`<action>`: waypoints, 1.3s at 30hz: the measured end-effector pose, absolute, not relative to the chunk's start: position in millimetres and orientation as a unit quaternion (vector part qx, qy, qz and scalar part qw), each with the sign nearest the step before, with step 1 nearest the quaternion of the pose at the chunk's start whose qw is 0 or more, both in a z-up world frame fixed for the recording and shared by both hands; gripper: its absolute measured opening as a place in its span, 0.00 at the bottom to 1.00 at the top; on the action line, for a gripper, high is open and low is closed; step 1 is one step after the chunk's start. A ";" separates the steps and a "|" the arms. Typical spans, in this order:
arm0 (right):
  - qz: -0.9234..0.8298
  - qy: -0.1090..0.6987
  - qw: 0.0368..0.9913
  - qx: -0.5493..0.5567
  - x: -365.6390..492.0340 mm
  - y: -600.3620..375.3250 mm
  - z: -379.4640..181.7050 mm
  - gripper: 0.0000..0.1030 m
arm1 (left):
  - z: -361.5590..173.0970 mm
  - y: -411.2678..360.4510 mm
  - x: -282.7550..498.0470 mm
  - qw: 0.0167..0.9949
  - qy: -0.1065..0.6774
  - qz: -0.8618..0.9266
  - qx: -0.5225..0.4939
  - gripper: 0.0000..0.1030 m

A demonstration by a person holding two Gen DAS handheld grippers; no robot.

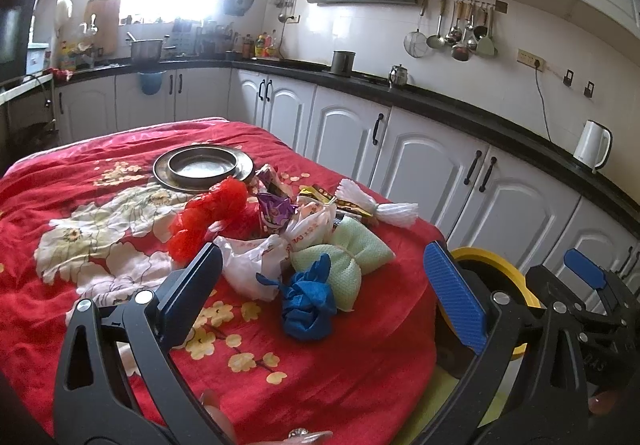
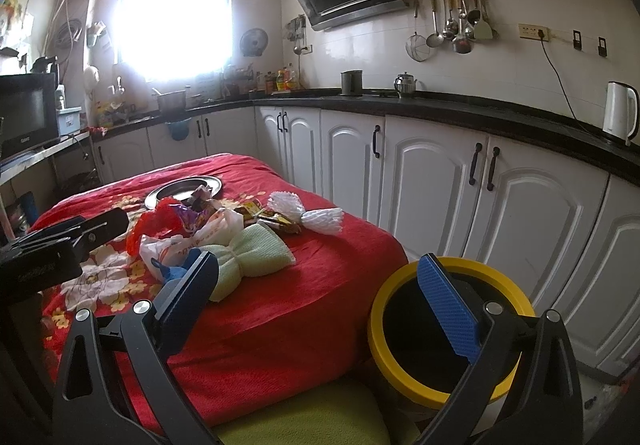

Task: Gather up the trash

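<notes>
Both grippers hover wide open and empty over a red floral cloth (image 1: 280, 349) covering the desk: left gripper (image 1: 324, 281) above a blue crumpled wad (image 1: 306, 305), right gripper (image 2: 324, 297) beside the yellow-rimmed bin (image 2: 448, 329). Trash sits piled mid-desk: white bag (image 1: 250, 265), green mesh (image 1: 352, 251), red netting (image 1: 208, 217).

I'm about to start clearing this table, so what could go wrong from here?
1. The trash lies in a tight heap: grabbing the crumpled blue wrapper may drag the white plastic bag or pale green mesh sponge along.
2. The yellow-rimmed black bin stands below the table edge, so light pieces could miss it.
3. The loose red floral cloth could get pinched.
</notes>
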State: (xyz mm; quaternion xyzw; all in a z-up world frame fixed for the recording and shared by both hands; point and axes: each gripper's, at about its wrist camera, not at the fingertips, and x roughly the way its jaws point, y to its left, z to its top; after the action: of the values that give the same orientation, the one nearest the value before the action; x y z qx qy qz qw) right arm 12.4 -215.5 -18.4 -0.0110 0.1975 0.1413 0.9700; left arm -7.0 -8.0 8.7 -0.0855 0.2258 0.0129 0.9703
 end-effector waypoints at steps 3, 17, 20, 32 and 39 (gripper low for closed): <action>0.155 0.202 0.967 -0.019 14.3 -210.1 -20.7 0.94 | 4.1 -1.3 -4.4 0.969 0.230 0.015 -0.092 0.90; 0.265 0.237 0.931 -0.087 24.7 -140.9 -24.7 0.94 | -5.6 54.1 6.4 0.962 0.237 0.067 -0.120 0.90; 0.281 0.250 0.922 -0.095 29.2 -125.5 -28.4 0.94 | -6.1 67.2 9.6 0.961 0.237 0.086 -0.118 0.90; 0.322 0.306 0.890 -0.106 58.8 -80.2 -52.7 0.80 | -22.9 119.1 60.9 0.941 0.301 0.120 -0.099 0.90; 0.327 0.331 0.878 -0.109 78.2 -60.3 -67.3 0.68 | -45.4 135.4 93.5 0.931 0.335 0.111 -0.092 0.90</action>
State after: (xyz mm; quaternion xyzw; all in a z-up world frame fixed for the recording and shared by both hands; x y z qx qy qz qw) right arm 78.2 -60.3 -67.3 -0.1094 0.3313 0.3274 0.8781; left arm 93.5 135.4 -45.4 -0.0917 0.3354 0.1108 0.9310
